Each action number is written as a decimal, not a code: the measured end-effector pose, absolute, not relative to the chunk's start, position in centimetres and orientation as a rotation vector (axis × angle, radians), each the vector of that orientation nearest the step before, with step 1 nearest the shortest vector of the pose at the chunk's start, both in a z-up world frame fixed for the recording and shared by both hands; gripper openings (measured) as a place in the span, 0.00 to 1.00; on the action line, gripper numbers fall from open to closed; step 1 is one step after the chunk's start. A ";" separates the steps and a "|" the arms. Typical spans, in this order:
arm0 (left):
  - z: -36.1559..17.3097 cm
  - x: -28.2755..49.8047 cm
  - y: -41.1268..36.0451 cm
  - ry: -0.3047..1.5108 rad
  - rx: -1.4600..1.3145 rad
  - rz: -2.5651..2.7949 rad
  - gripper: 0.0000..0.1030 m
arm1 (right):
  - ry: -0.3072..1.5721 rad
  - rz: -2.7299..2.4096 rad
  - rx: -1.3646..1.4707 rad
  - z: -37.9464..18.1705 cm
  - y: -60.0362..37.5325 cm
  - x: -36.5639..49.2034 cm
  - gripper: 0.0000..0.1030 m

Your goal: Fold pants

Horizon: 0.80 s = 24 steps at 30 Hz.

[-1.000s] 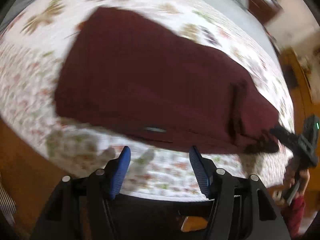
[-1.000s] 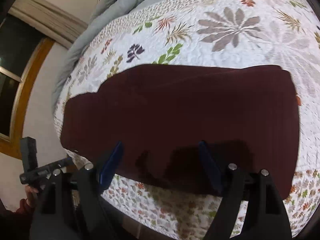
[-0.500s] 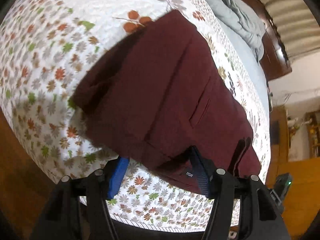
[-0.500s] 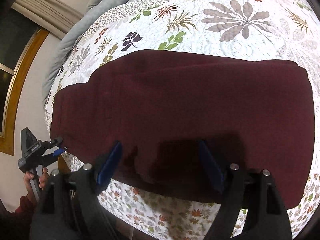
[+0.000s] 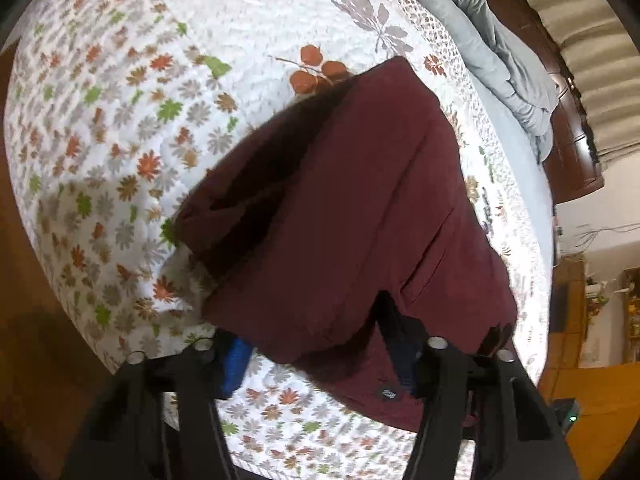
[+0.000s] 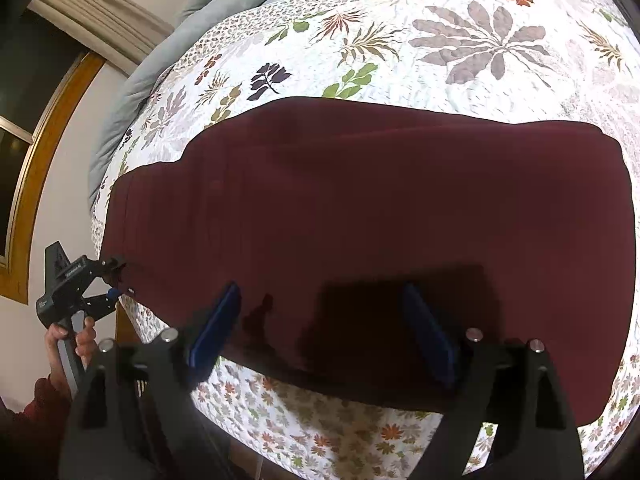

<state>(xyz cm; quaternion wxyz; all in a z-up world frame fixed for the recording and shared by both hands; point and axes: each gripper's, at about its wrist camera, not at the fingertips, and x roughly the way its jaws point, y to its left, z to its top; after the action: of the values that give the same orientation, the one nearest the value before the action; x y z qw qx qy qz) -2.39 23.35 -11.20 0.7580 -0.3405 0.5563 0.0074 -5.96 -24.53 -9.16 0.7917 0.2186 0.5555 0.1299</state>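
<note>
— Across the near edge of the bed [image 6: 460,8], on the floral quilt [image 5: 120,128], lie the maroon pants [image 6: 360,216], spread flat as one long band in the right wrist view.

— And at the waistband end?

— That end sits between the fingers of the left gripper [image 5: 320,356]. Its blue pads [image 5: 236,360] flank a corner of cloth that looks raised off the quilt, with a small dark label showing below it. Those fingers have just been closing, with the fabric between them; whether they have it pinched yet I cannot tell.

— What about the other side?

— The right gripper [image 6: 324,332] hovers over the pants' near hem, fingers spread wide and released. They have just been opening, and the cloth under them lies flat, with nothing gripped.

— Anything farther out?

— A hand [image 6: 68,340] holds the left gripper at the far left of the right wrist view. A grey blanket [image 5: 504,64] is bunched at the head of the bed.
</note>
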 end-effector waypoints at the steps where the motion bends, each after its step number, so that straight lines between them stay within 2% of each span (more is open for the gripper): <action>1: -11.5 -2.4 23.4 1.210 -0.746 0.023 0.52 | 1.195 0.281 0.475 -9.2 -24.5 -5.9 0.82; 4: -11.7 -2.8 23.4 1.199 -0.779 0.056 0.46 | 1.197 0.283 0.473 -9.2 -24.4 -5.8 0.83; 8: -7.9 -4.1 22.3 1.138 -0.755 0.060 0.37 | 1.190 0.299 0.464 -9.2 -24.4 -6.1 0.83; 11: -5.7 -3.8 21.0 1.075 -0.698 0.011 0.35 | 1.186 0.302 0.475 -9.3 -24.5 -6.0 0.84; 16: -7.5 -2.0 20.4 1.116 -0.626 0.027 0.37 | 1.175 0.307 0.477 -9.2 -24.5 -6.2 0.85; 19: -9.1 -1.9 20.9 1.160 -0.655 0.075 0.48 | 1.172 0.312 0.491 -9.2 -24.7 -6.3 0.85; 20: -9.3 -1.7 20.9 1.166 -0.671 0.085 0.48 | 1.172 0.315 0.498 -9.2 -24.8 -6.3 0.85; 21: -9.4 -2.0 21.2 1.162 -0.707 0.089 0.46 | 1.172 0.318 0.502 -9.2 -24.8 -6.2 0.85; 22: -9.2 -2.2 21.4 1.151 -0.727 0.083 0.36 | 1.172 0.321 0.506 -9.2 -24.9 -6.3 0.85; 24: -8.4 -2.4 21.3 1.129 -0.728 0.050 0.32 | 1.170 0.325 0.521 -9.2 -25.2 -6.3 0.85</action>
<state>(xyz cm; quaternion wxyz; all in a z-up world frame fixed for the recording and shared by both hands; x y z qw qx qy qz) -2.40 21.31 -8.39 0.7825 -0.3370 0.5230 0.0232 -6.27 -25.16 -9.21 0.7896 0.2418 0.5435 0.1509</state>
